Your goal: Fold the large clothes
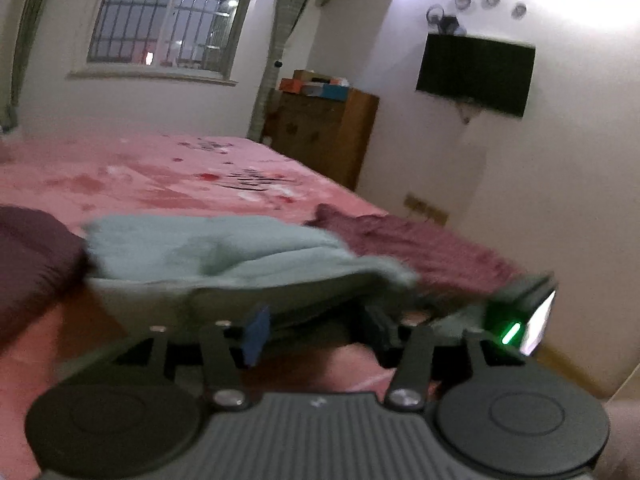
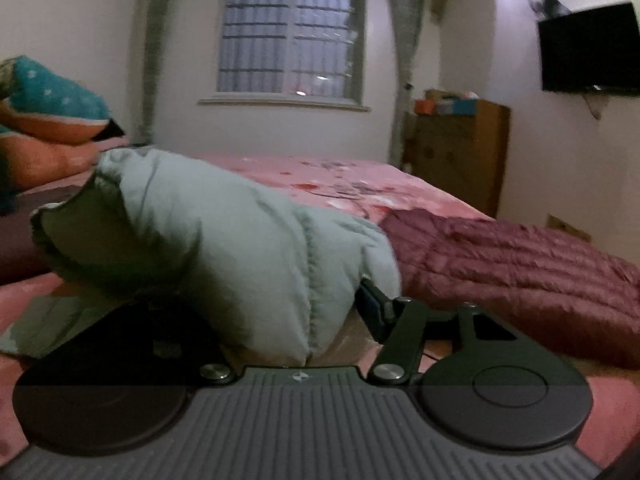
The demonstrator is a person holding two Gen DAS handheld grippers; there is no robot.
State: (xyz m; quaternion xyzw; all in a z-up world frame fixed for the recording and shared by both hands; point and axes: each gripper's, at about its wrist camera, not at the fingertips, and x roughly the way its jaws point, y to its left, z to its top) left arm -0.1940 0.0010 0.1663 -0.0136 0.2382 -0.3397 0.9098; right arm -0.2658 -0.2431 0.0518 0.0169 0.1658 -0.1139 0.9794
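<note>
Pale-green quilted jacket (image 1: 224,252), puffy and light by the look of it, lies on the pink bed (image 1: 160,176) at twelve o'clock of the left tongs (image 1: 316,332), whose jaws stand parted with its hem over them, gripping nothing I can confirm (blur hides contact). Right view: the jacket (image 2: 224,248) bulges across the right tongs (image 2: 296,320); one finger is buried, so their state I cannot tell. Slippery, springy fill; pinch seams or hem.

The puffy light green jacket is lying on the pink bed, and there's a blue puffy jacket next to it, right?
Almost. The light green jacket does lie on the pink bed, but the puffy jacket beside it is maroon, not blue. The right wrist view shows this clearly.
</note>
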